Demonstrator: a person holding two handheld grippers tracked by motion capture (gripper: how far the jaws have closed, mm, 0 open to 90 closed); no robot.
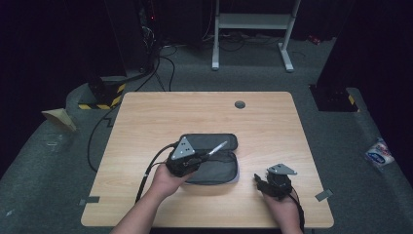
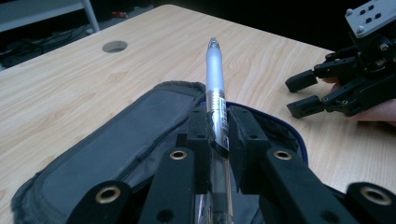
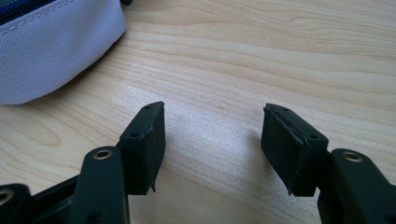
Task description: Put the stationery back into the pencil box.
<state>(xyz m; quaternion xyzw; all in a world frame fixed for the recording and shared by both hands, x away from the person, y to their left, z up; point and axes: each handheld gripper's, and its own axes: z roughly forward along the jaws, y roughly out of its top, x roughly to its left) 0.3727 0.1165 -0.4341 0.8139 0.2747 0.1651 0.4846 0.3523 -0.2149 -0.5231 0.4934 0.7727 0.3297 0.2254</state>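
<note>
My left gripper (image 1: 203,155) is clamped on a pen (image 2: 215,88), held over the open pouch (image 1: 214,161) mid-counter (image 1: 146,112); pen tip points away from me, toward the pouch's far flap. Looks clear of the fabric, hard to be sure. My right gripper (image 3: 212,140) sits low over bare counter just right of the pouch, jaws spread, nothing between them.

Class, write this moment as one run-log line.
left gripper: shut on pen | over open pencil case | right gripper: open, on table
</note>
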